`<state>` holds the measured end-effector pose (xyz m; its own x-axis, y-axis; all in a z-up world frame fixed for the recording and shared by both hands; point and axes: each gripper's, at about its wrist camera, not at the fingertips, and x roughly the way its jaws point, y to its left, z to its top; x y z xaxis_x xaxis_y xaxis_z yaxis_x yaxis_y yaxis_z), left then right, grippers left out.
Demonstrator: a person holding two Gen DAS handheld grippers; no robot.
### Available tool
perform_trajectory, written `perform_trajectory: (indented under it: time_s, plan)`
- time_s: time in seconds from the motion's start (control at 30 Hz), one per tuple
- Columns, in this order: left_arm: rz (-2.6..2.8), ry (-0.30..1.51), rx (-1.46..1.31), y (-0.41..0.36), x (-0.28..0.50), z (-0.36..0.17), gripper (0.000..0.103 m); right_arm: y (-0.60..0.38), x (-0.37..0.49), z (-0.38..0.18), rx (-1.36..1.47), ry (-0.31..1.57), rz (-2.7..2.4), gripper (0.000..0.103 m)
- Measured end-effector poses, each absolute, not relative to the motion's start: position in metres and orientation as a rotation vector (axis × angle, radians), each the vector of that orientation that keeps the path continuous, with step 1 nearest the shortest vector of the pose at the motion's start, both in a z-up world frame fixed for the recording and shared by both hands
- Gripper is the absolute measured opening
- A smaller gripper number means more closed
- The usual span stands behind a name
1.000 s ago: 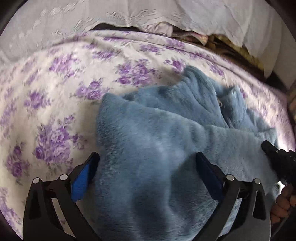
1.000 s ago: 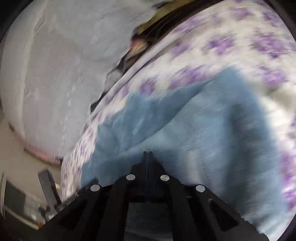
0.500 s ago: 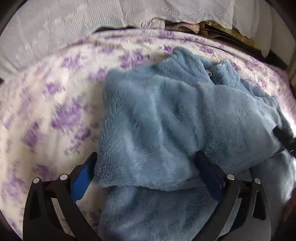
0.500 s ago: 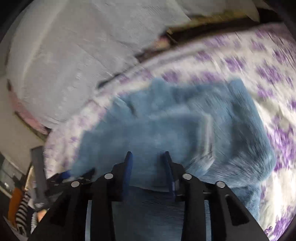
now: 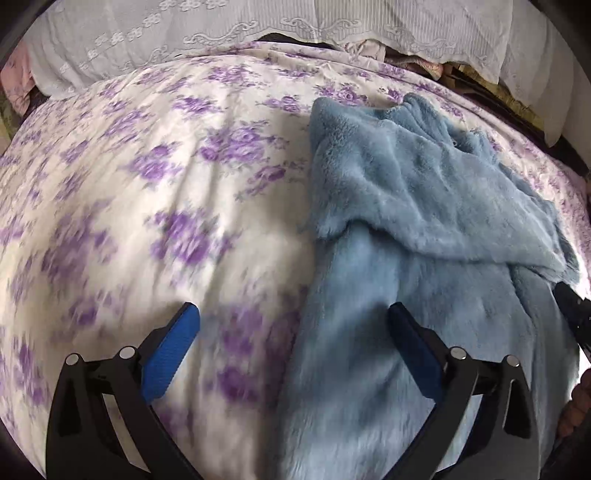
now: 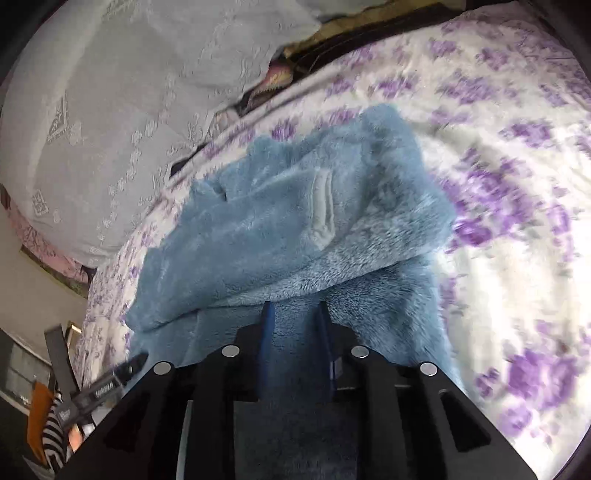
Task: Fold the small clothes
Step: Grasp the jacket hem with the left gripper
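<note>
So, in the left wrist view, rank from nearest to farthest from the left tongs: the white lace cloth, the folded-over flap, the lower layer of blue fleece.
1. Lower layer of blue fleece, by the right finger of the left tongs.
2. Folded-over flap, middle right.
3. White lace cloth, along the top.

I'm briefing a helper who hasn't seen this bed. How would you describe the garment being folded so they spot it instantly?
Start at the bedspread, white with purple flowers, below the white lace pillows. On it lies the blue fleece garment, one layer folded over itself, in front of both grippers. It is the only plush, plain blue item; everything around it is thin, printed or white.
</note>
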<state>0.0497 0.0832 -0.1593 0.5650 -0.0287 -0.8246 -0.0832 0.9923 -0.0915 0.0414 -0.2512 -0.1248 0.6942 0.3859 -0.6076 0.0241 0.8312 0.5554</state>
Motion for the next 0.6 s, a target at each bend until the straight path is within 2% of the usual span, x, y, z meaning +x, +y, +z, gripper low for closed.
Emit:
perform_trajectory:
  time_s: [0.07,0.2,0.57,0.6]
  plan:
    - [0.022,0.955,-0.12,0.085,0.023,-0.159,0.098,-0.25,0.023,-0.118,0.558,0.744,0.239,0.031]
    - [-0.017,0.928,-0.075,0.078,-0.02,-0.158,0.098,-0.248,-0.02,-0.117,0.486,0.743,0.278,0.031]
    - [-0.187,0.913,-0.163,0.079,-0.086,-0.16,0.098,-0.304,-0.112,-0.134,0.454,0.71,0.251,0.038]
    - [-0.216,0.912,-0.174,0.077,-0.089,-0.16,0.098,-0.306,-0.116,-0.137,0.461,0.718,0.255,0.041]
